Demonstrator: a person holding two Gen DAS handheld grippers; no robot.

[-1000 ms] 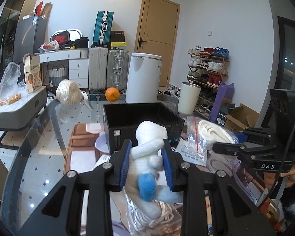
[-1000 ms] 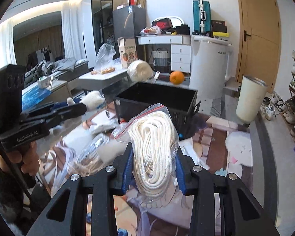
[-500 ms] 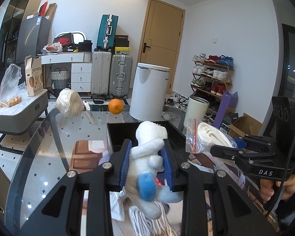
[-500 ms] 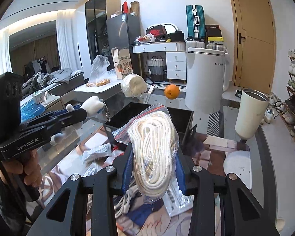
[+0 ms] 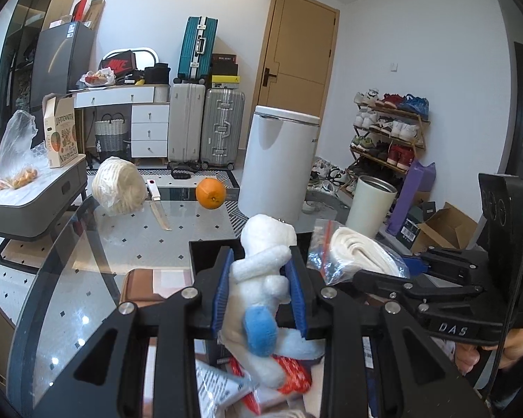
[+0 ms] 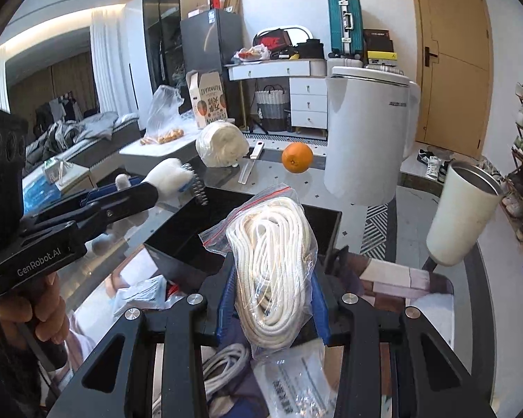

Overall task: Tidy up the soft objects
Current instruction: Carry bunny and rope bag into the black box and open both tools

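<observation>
My left gripper (image 5: pixel 261 278) is shut on a white plush toy (image 5: pixel 261 271) with a blue patch and holds it above the near edge of a black bin (image 5: pixel 205 250). My right gripper (image 6: pixel 272 289) is shut on a clear zip bag of white rope (image 6: pixel 275 254), held above the same black bin (image 6: pixel 188 230). The bagged rope also shows in the left wrist view (image 5: pixel 359 254), to the right of the toy. The plush toy shows in the right wrist view (image 6: pixel 169 174) at the left.
On the glass table (image 5: pixel 122 244) beyond the bin lie a wrapped ball of white rope (image 5: pixel 118 184), a knife (image 5: pixel 158 209) and an orange (image 5: pixel 211 193). Loose packets and cords (image 6: pixel 223 365) lie under the grippers. A white bin (image 5: pixel 282 160) stands behind the table.
Both grippers have risen and moved forward with their loads, from in front of the black bin to above it.
</observation>
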